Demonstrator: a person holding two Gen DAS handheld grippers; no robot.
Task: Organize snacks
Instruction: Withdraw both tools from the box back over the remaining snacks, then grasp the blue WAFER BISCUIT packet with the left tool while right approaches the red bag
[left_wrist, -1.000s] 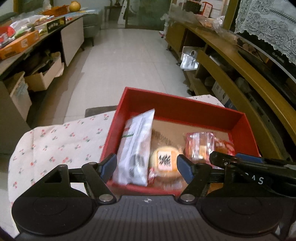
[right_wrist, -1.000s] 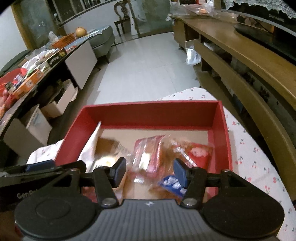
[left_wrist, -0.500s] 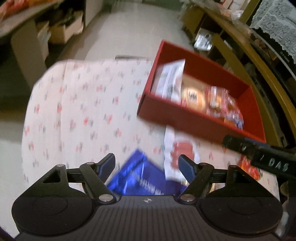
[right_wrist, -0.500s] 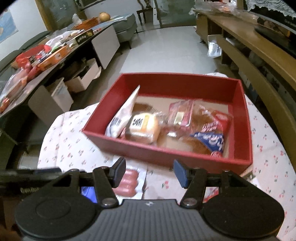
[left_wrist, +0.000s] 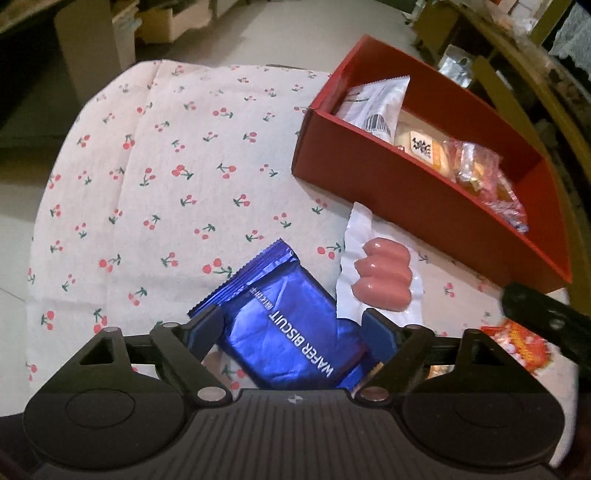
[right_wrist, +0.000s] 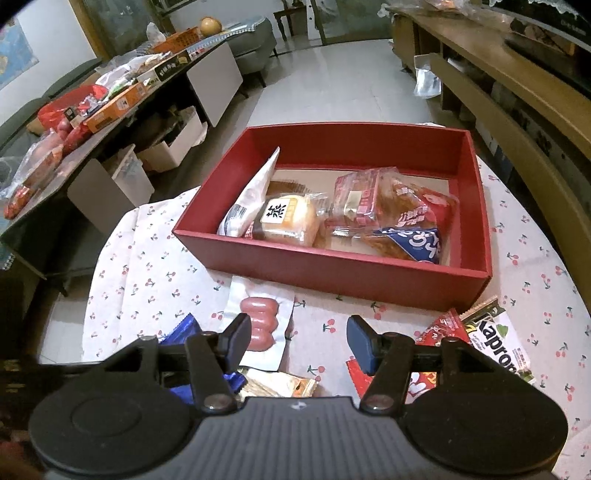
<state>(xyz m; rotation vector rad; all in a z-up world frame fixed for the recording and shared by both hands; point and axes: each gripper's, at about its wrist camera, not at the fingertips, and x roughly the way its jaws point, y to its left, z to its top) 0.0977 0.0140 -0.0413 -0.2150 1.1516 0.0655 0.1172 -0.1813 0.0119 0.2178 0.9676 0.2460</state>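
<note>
Roughly halfway, I'd say: red box (right_wrist: 332, 273) mid-frame holds several snacks already, but the wafer biscuit pack (left_wrist: 291, 328) (bottom centre) lies loose between the wide-open left gripper (left_wrist: 288, 332). Right gripper (right_wrist: 295, 341) gapes empty too.

The left gripper (left_wrist: 291, 330) is held low and tilted downward, its jaws spread wide, the blue-padded fingertips (left_wrist: 207, 328) well apart and closed on nothing. The right gripper (right_wrist: 297, 338) is held level and points forward, its jaws likewise wide apart with an open gap between the pads. In the left wrist view, part of the right gripper's black body (left_wrist: 543, 314) shows at the right edge, so the two are held close, side by side.
</note>
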